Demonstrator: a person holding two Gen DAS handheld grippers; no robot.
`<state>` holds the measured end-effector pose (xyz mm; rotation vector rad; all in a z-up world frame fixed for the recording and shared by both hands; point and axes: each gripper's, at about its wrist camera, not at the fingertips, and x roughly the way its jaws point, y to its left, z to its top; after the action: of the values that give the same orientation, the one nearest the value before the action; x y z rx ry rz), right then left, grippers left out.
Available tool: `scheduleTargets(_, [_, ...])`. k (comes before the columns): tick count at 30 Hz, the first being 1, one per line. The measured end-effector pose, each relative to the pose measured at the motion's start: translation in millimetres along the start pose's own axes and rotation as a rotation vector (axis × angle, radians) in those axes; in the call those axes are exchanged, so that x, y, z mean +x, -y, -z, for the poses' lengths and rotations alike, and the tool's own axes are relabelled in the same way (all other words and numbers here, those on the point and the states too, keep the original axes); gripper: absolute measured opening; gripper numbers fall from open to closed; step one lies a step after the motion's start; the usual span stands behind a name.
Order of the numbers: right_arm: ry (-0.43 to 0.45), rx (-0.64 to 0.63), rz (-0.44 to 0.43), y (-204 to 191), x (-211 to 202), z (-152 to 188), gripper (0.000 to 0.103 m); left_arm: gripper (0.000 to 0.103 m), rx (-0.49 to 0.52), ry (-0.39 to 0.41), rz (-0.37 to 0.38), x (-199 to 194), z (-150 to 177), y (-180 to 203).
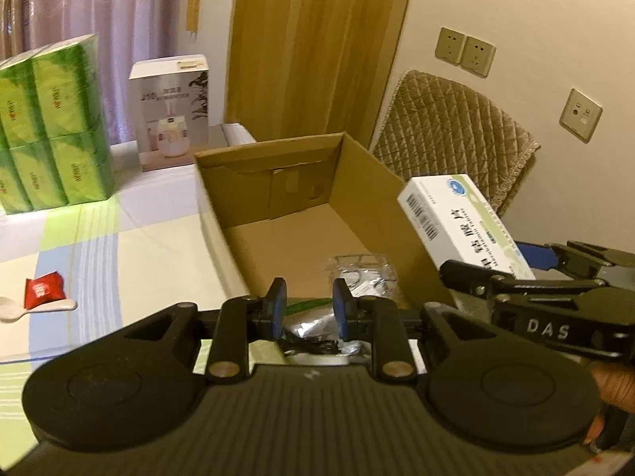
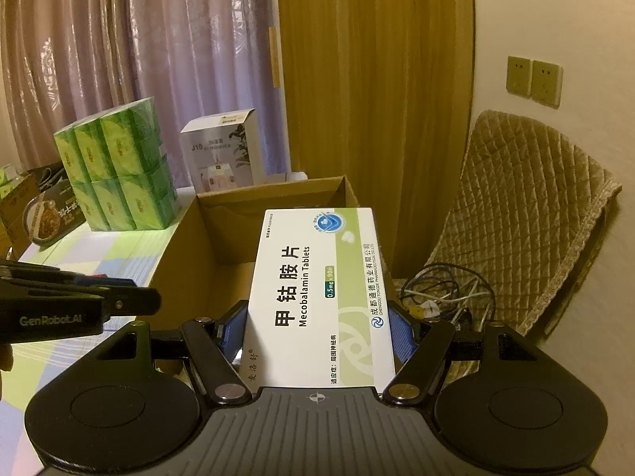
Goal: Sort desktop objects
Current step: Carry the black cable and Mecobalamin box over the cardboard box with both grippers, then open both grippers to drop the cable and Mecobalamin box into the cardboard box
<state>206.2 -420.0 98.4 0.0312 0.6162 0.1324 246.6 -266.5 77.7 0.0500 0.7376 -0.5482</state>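
The right gripper [image 2: 317, 327] has its blue pads pressed on both long edges of a flat white-and-green cardboard medicine box [image 2: 317, 293] printed "Mecobalamin Tablets". The jaws stand about half spread because the box is that wide, and the box juts forward along the fingers, its far end over the open brown cardboard carton [image 2: 186, 261]. Held that way, it looks ready to be lowered into the carton once the way is clear.

The left gripper [image 1: 309, 309] sits just beside it, tilted down over the carton's near edge. Its blue pads [image 1: 278, 305] are close together but apart, with a gap between them and nothing visibly pinched. Below them lies a silvery foil sachet [image 1: 305, 327] with a dark cord on it. I judge that piece was just let go or is about to be taken, but which cannot be told.

Inside the carton [image 1: 293, 238], near the front wall, lies a crumpled clear plastic wrapper [image 1: 359, 271] — the rest of the floor is bare cardboard.

Out on the pastel-checked tablecloth [image 1: 131, 254] to the left, a small red sweet packet [image 1: 43, 290] rests on a pale flat spoon [image 1: 24, 311], apparently unsorted. Farther back stand a stack of green tissue packs [image 1: 51, 127] and a white humidifier box [image 1: 172, 113] — bulky enough that they probably stay put.
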Motion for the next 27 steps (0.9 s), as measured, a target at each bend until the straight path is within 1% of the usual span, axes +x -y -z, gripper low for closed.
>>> scheduleTargets(6, [-0.002, -0.008, -0.009, -6.2, 0.6, -0.8, 0.068, 0.02, -0.016, -0.001, -0.016, -8.0, 7.3, -12.6])
scheduleTargets(17, [0.001, -0.024, -0.022, -16.1, 4.5, -6.2, 0.068, 0.021, -0.029, -0.001, -0.026, -17.0, 16.6, -24.1])
scheduleTargets(21, [-0.001, -0.014, -0.041, -20.0, 9.2, -9.2, 0.068, 0.021, -0.039, -0.002, -0.031, -18.5, 19.5, -28.0])
scheduleTargets(23, [-0.001, 0.001, -0.068, -21.7, 12.2, -10.7, 0.068, 0.021, -0.043, -0.004, -0.032, -18.7, 21.2, -30.2])
scheduleTargets(24, [0.002, 0.014, -0.081, -21.9, 13.3, -11.4, 0.069, 0.021, -0.045, -0.006, -0.034, -18.9, 22.0, -30.4])
scheduleTargets(25, [0.003, 0.032, -0.087, -20.9, 14.0, -11.9, 0.073, 0.021, -0.047, -0.008, -0.034, -19.1, 23.1, -31.5])
scheduleTargets(26, [0.007, 0.049, -0.087, -19.8, 13.8, -12.1, 0.082, 0.021, -0.049, -0.009, -0.035, -19.2, 24.3, -32.8])
scheduleTargets(27, [0.013, 0.06, -0.088, -18.9, 13.1, -12.4, 0.085, 0.021, -0.051, -0.011, -0.037, -19.2, 25.1, -34.0])
